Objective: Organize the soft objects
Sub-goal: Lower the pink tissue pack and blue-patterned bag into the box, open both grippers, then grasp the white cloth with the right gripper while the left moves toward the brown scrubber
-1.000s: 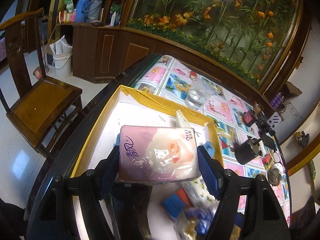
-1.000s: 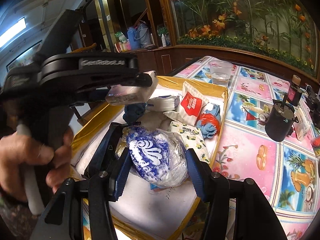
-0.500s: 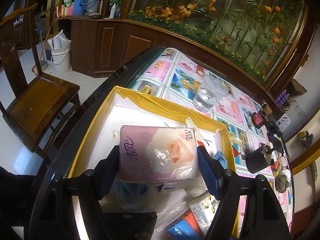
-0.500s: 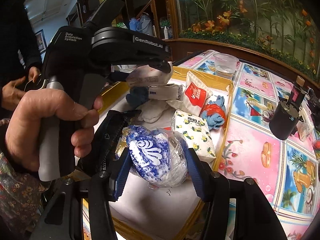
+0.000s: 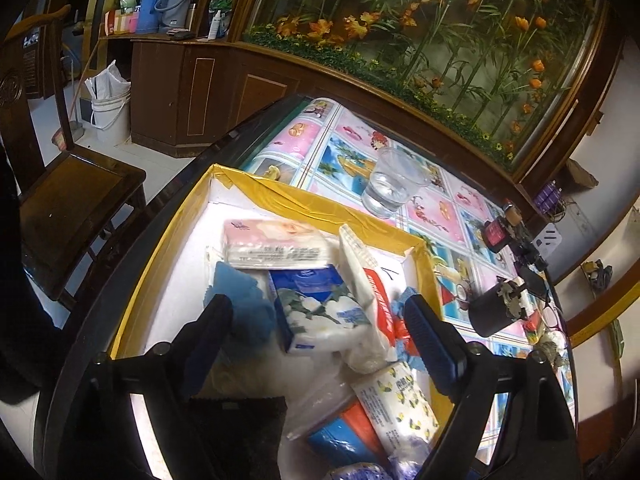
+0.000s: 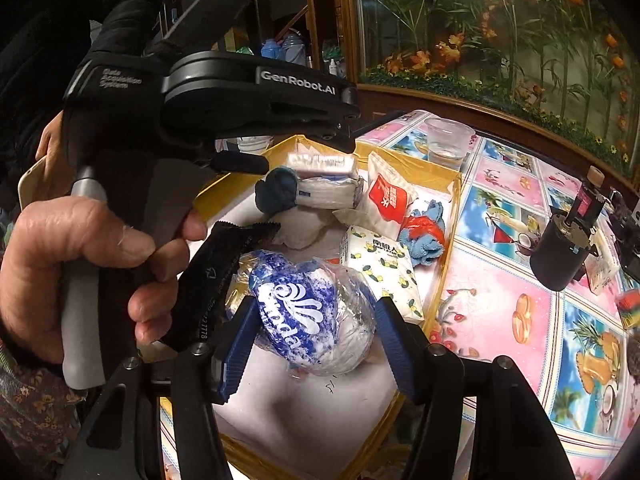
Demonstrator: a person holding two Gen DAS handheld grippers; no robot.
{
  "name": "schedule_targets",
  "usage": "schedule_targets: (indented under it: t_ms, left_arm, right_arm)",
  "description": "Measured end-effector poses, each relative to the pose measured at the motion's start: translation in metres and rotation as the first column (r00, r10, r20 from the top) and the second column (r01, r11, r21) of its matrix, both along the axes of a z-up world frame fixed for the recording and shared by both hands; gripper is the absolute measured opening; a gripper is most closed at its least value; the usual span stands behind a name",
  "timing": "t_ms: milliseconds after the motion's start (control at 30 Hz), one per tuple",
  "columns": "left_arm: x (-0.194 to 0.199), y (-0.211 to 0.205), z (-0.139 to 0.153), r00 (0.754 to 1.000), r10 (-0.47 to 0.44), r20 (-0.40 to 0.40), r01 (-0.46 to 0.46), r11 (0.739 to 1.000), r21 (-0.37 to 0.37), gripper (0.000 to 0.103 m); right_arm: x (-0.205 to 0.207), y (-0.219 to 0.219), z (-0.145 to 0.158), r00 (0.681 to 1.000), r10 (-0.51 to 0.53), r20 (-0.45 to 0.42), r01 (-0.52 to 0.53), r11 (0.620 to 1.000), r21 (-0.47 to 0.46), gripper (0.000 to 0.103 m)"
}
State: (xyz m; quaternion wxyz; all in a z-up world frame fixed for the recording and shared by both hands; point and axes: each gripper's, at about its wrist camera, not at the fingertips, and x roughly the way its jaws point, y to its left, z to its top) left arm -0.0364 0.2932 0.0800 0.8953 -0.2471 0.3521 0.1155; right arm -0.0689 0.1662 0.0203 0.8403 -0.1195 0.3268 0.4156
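While the left gripper [image 5: 318, 330] is hanging with fingers spread and nothing between them over the yellow-rimmed box [image 5: 280, 194], the pink tissue pack [image 5: 276, 242] is lying near the box's far edge, resting on a blue-and-white tissue pack [image 5: 320, 308]. Right gripper [image 6: 312, 340] is clamping a blue-printed plastic bundle [image 6: 308, 316] above the box's near edge. Lemon-print pack [image 6: 380, 272] is lying against the box's right edge. Glass [image 5: 394, 188] is standing on the tablecloth [image 6: 500, 300] just beyond the box.
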Motion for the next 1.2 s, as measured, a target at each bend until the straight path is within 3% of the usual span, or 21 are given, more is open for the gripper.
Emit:
schedule_targets:
  t_ms: [133, 200, 533, 767, 1000, 1200]
  left_arm:
    - [-0.009, -0.005, 0.01, 1.0, -0.003, 0.02, 0.003, 1.0, 0.0, 0.09]
    - [-0.013, -0.007, 0.016, 0.999, -0.006, 0.031, 0.006, 1.0, 0.001, 0.09]
    - [-0.038, -0.021, 0.034, 0.996, 0.008, 0.085, -0.01, 1.0, 0.026, 0.091]
    - [-0.047, -0.045, 0.047, 0.992, -0.007, 0.129, -0.002, 0.998, 0.068, 0.091]
    - [-0.05, -0.102, 0.052, 0.981, -0.056, 0.185, 0.036, 0.993, 0.112, 0.091]
    - [-0.043, -0.196, 0.033, 0.954, -0.236, 0.185, 0.216, 0.969, 0.122, 0.091]
  right_arm:
    - [-0.004, -0.008, 0.01, 1.0, 0.008, 0.015, -0.008, 0.998, 0.059, 0.077]
    - [-0.006, -0.012, 0.015, 0.999, 0.001, 0.038, -0.005, 0.997, 0.08, 0.086]
    - [0.0, -0.036, 0.033, 1.0, -0.009, 0.03, 0.003, 0.98, 0.198, 0.087]
    - [0.026, -0.077, 0.04, 0.997, -0.065, -0.045, 0.075, 0.96, 0.269, 0.087]
    - [0.051, -0.133, 0.052, 0.986, -0.159, -0.059, 0.17, 0.93, 0.327, 0.087]
    - [0.093, -0.217, 0.055, 0.944, -0.314, -0.1, 0.328, 0.872, 0.363, 0.086]
